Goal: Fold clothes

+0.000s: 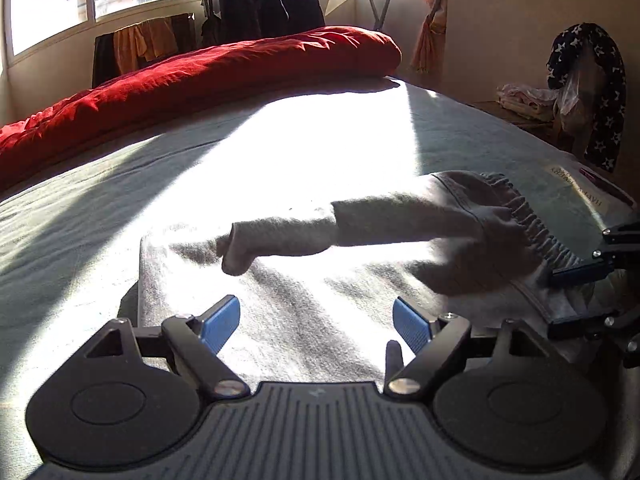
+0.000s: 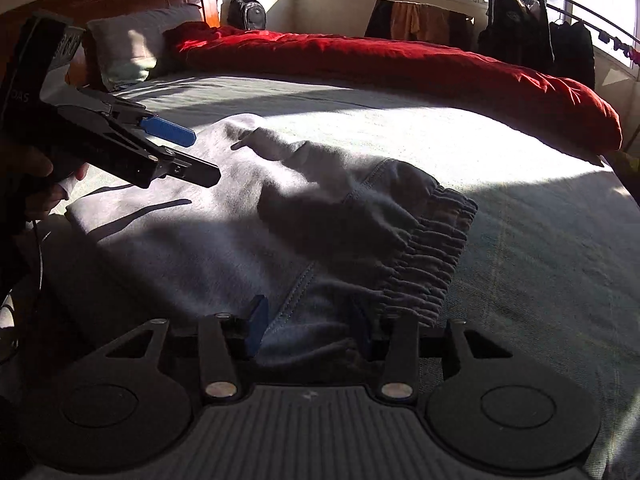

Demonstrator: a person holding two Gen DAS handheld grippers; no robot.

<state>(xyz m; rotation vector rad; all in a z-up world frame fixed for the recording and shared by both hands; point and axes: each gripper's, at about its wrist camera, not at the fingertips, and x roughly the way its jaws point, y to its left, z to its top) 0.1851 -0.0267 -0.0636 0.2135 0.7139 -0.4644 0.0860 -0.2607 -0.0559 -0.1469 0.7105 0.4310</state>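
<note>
From the left wrist camera, the left hand-held gripper point(image 1: 316, 326) hovers with its blue-padded fingers spread apart over a pale grey sweatpants garment point(image 1: 304, 304) lying on the grey-green bed sheet point(image 1: 100, 208). Strong sunlight bleaches the middle of the fabric, so its folds and far edge are hard to make out there. One trouser leg point(image 1: 280, 236) lies doubled across the top, and the gathered elastic waistband point(image 1: 532, 224) sits at the right. The right hand-held gripper point(image 1: 580, 292) is cut off by the frame edge; the cloth lies between its blue pads, but the pads' closure cannot be judged here. The sheet beyond the garment is open up to a rolled red duvet point(image 1: 224, 76) along the bed's far side.

From the right wrist camera, the right hand-held gripper point(image 2: 310, 328) has its fingers apart with a wad of the sweatpants garment point(image 2: 200, 236) bulging between them; the right pad is largely hidden by cloth. The waistband point(image 2: 424, 256) lies just beyond, its end near the garment's right edge. The left hand-held gripper point(image 2: 184, 156) enters from the left, held by a partly visible hand point(image 2: 40, 184), jaws parted above the fabric. Bare bed sheet point(image 2: 540, 248) spreads to the right and behind, bounded by the red duvet point(image 2: 400, 64); a grey pillow point(image 2: 132, 48) rests at the headboard.
</note>
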